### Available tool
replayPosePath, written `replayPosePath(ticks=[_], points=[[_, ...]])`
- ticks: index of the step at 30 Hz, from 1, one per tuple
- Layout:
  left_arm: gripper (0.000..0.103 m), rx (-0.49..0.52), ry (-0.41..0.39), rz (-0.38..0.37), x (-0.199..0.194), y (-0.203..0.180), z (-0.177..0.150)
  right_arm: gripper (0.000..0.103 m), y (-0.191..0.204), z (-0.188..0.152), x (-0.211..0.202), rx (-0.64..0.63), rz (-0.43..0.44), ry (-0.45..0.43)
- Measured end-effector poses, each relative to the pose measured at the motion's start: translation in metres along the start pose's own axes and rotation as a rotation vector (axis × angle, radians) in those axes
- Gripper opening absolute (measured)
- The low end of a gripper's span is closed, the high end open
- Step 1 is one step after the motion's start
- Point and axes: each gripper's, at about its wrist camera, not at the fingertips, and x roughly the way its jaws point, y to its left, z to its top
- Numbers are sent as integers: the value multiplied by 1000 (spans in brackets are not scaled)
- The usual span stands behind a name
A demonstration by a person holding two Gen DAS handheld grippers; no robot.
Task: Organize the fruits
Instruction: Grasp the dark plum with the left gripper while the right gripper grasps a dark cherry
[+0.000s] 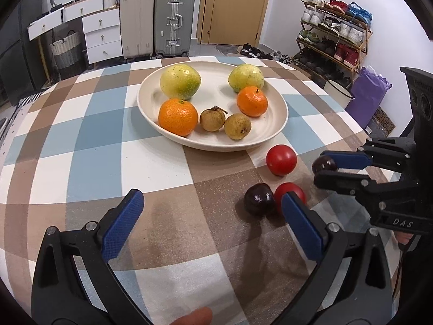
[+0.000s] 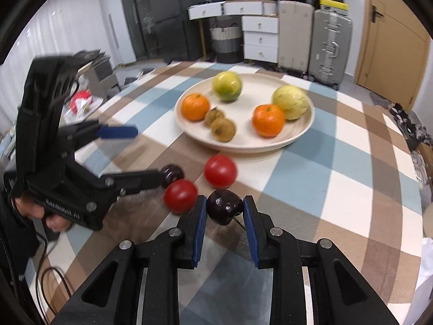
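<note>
A cream plate (image 1: 278, 108) (image 2: 303, 132) on the checked table holds two yellow-green fruits, two oranges (image 1: 178, 117) and two small brown fruits. In front of it lie two red tomatoes (image 1: 281, 159) (image 2: 220, 171) and two dark plums. My right gripper (image 2: 224, 208) (image 1: 323, 168) is shut on one dark plum (image 2: 224, 210) (image 1: 324, 164) just above the cloth. My left gripper (image 1: 212, 203) (image 2: 144, 153) is open and empty; its right finger is beside the other plum (image 1: 259, 199) (image 2: 171, 174) and the near tomato (image 1: 289, 193) (image 2: 180, 196).
The table edge curves round behind the plate. Beyond it stand suitcases (image 1: 174, 20), white drawers (image 1: 101, 32), a door and a shoe rack (image 1: 333, 35). A purple bag (image 1: 370, 92) sits on the floor at the right.
</note>
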Motion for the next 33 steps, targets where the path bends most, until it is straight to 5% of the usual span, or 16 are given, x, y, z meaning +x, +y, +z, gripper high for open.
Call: replayPosePath(ticks=[9, 19, 27, 33], points=[[79, -16, 15, -66, 6, -3, 5, 27, -16, 2, -3, 74, -25, -20], [22, -37, 41, -233, 2, -7, 3, 27, -15, 2, -2, 76, -25, -21], [20, -28, 32, -223, -3, -9, 2, 27, -15, 2, 0, 72, -26, -20], [20, -13, 7, -140, -13, -2, 1, 27, -14, 1, 0, 68, -24, -18]])
